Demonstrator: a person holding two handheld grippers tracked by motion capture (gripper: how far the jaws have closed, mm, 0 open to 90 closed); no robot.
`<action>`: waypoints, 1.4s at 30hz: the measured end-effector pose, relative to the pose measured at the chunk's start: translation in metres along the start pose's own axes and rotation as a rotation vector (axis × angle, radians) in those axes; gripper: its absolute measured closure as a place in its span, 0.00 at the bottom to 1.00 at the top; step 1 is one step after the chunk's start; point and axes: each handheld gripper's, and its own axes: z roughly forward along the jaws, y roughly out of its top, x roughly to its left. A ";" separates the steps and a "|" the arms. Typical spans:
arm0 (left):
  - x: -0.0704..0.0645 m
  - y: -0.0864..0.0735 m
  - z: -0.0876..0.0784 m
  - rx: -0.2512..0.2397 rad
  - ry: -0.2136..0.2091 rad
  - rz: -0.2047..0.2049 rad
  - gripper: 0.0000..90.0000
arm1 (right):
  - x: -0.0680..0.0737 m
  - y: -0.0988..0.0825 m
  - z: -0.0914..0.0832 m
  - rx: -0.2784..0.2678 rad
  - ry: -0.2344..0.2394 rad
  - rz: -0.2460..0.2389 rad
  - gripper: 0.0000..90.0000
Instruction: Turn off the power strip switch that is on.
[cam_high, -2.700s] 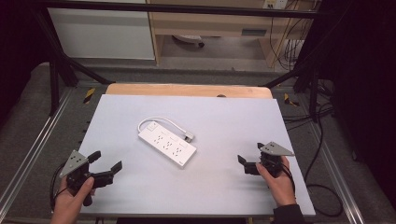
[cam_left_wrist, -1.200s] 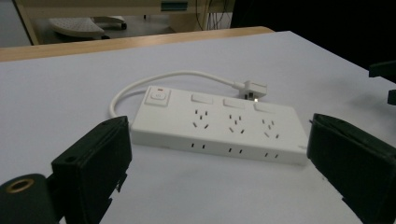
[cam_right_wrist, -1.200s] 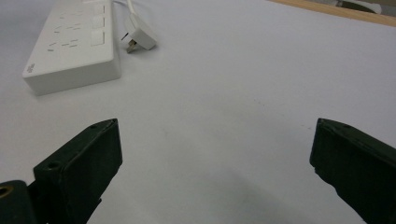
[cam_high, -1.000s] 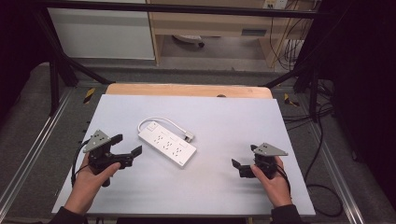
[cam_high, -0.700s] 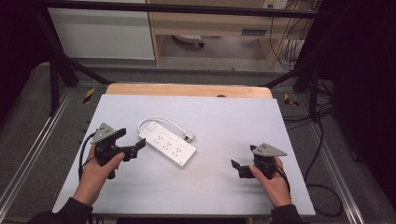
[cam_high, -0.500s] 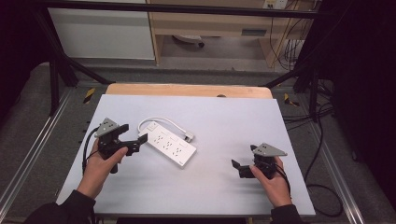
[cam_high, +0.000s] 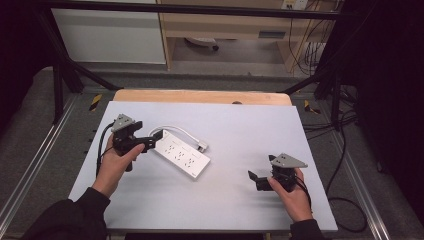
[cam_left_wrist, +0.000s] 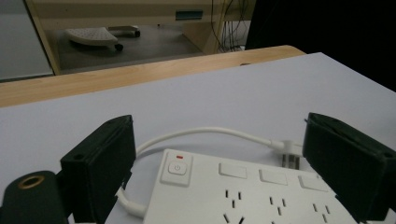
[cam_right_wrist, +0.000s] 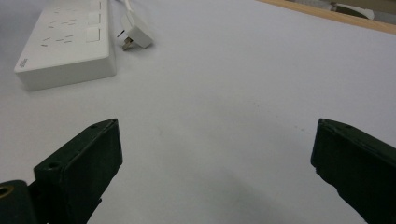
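White power strip (cam_high: 181, 154) showing a red mark by its switch — lying on a pale grey table (cam_high: 240, 200), black grippers.

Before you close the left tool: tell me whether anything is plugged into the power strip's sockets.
No. In the left gripper view the power strip shows bare sockets, and its own plug lies loose on the table beside it.
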 end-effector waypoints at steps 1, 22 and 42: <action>0.001 0.002 0.001 0.002 -0.003 -0.007 0.11 | 0.000 0.000 0.000 -0.002 -0.004 -0.001 0.03; -0.013 0.010 0.019 0.043 -0.006 0.059 0.13 | -0.006 0.000 -0.010 -0.037 -0.057 0.020 0.02; -0.006 0.008 0.037 0.079 0.014 0.033 0.16 | -0.007 -0.001 -0.007 -0.024 -0.060 0.022 0.02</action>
